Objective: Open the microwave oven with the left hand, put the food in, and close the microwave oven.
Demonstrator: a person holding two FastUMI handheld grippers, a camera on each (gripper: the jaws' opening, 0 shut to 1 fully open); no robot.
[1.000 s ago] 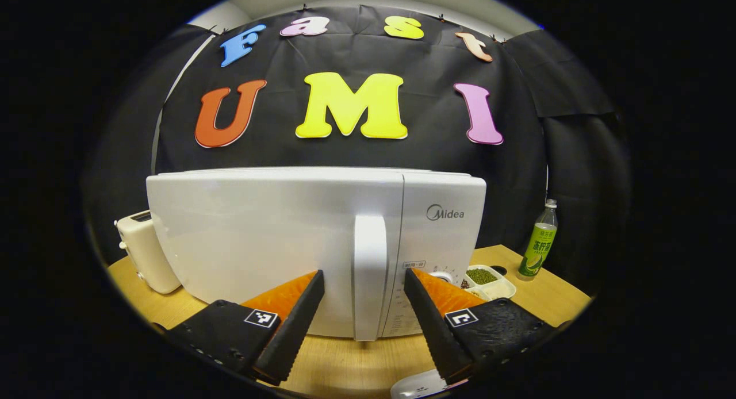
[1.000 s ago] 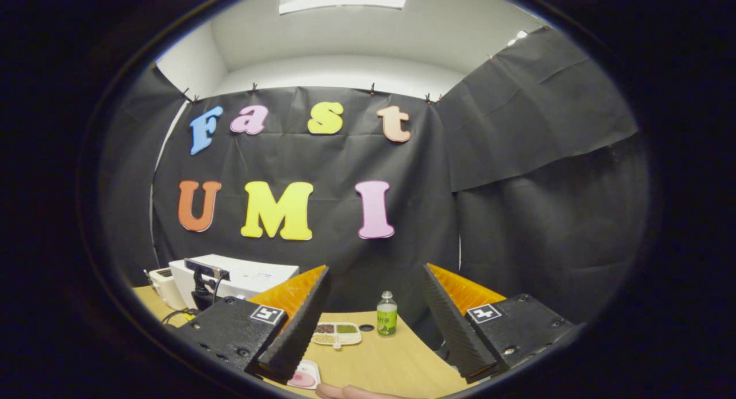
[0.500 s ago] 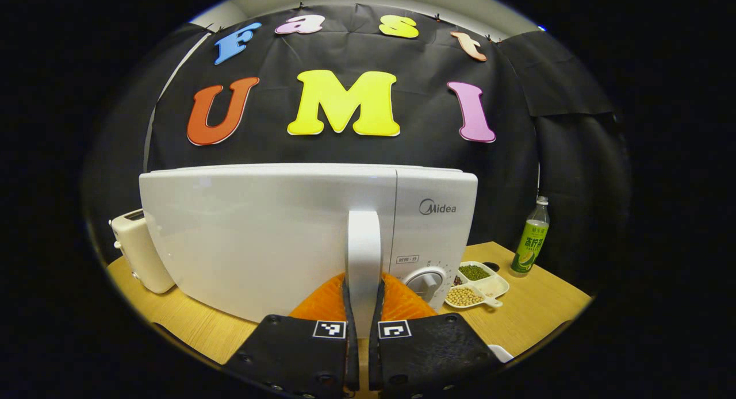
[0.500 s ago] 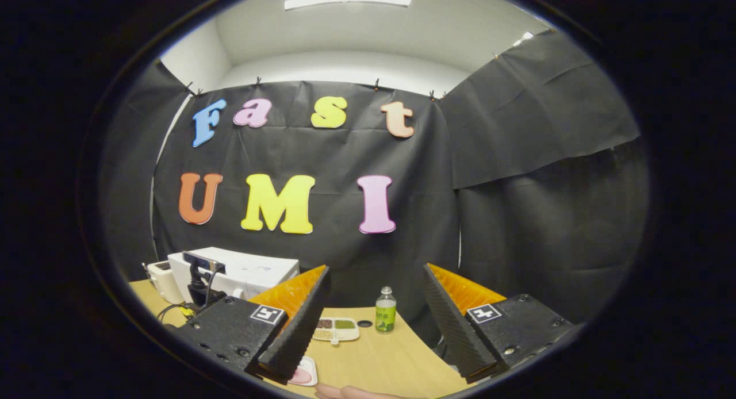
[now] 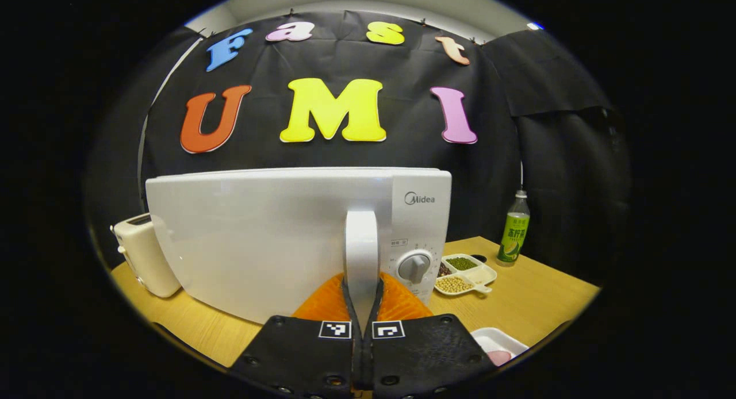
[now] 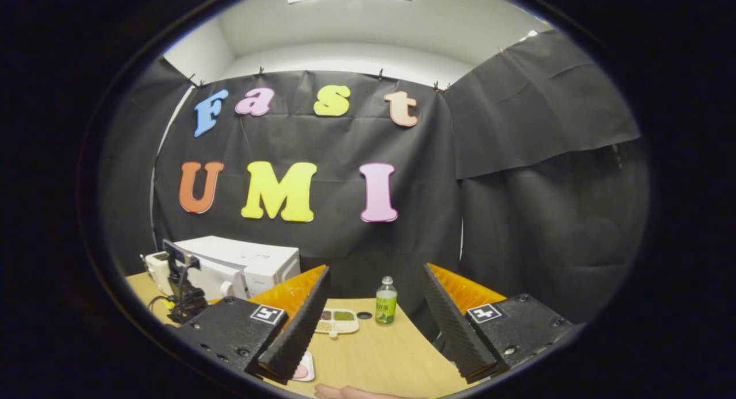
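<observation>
- Microwave oven (image 5: 276, 238): its white door handle (image 5: 361, 255) is clamped between both fingers of the left gripper (image 5: 362, 298) at 6 o'clock.
- Right gripper (image 6: 374, 313): spread wide, holding nothing, above the table (image 6: 379, 353).

Light wooden table (image 5: 540, 298), grain visible, bare along the front right. On it, from the left gripper view: white microwave oven (image 5: 259, 232) taking the middle; cream toaster (image 5: 141, 252) just beside its left end, nearer the table's left edge. Right of the microwave, a white divided dish (image 5: 463, 275) with beans or grains in separate compartments (yellowish, green, dark). Behind that, a small dark round object (image 5: 479, 258), too small to identify. Green-labelled bottle (image 5: 513, 232) upright near the back right edge. White tray (image 5: 499, 346) with something pink in it at the front edge.
</observation>
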